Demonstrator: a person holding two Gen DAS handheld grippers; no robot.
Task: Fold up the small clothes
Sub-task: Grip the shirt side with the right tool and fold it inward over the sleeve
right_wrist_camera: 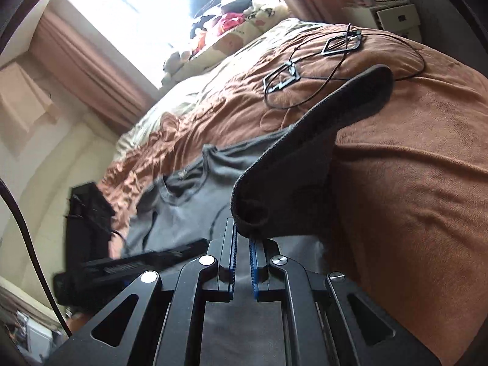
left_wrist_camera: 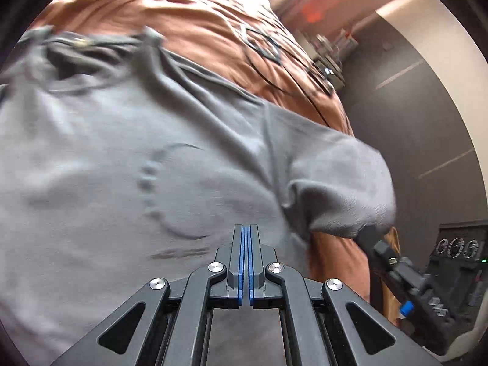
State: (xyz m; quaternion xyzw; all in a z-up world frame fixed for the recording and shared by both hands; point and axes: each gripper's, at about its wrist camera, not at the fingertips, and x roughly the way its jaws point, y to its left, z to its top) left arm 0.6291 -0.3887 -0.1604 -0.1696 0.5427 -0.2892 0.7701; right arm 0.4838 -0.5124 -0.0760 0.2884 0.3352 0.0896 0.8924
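Note:
A grey T-shirt [left_wrist_camera: 128, 158] lies spread on the brown bedspread [left_wrist_camera: 195, 24], collar toward the far side. My left gripper [left_wrist_camera: 246, 232] hovers over the shirt's lower chest, its blue pads pressed together with nothing between them. One sleeve [left_wrist_camera: 341, 180] is lifted and curled over toward the body of the shirt. My right gripper [right_wrist_camera: 242, 239] is shut on the hem of that sleeve [right_wrist_camera: 305, 152], which rises dark from its tips. In the left wrist view the right gripper [left_wrist_camera: 370, 239] reaches in from the right under the sleeve. The left gripper [right_wrist_camera: 195, 247] shows blurred at the left of the right wrist view.
Two black frames [right_wrist_camera: 282, 77] joined by thin cables lie on the bedspread [right_wrist_camera: 411, 167] beyond the shirt. Soft toys and pillows [right_wrist_camera: 241, 27] sit under the bright window. A black stand [right_wrist_camera: 88, 213] is at the bed's left side, and a dark box with dials [left_wrist_camera: 457, 247] stands past the bed's edge.

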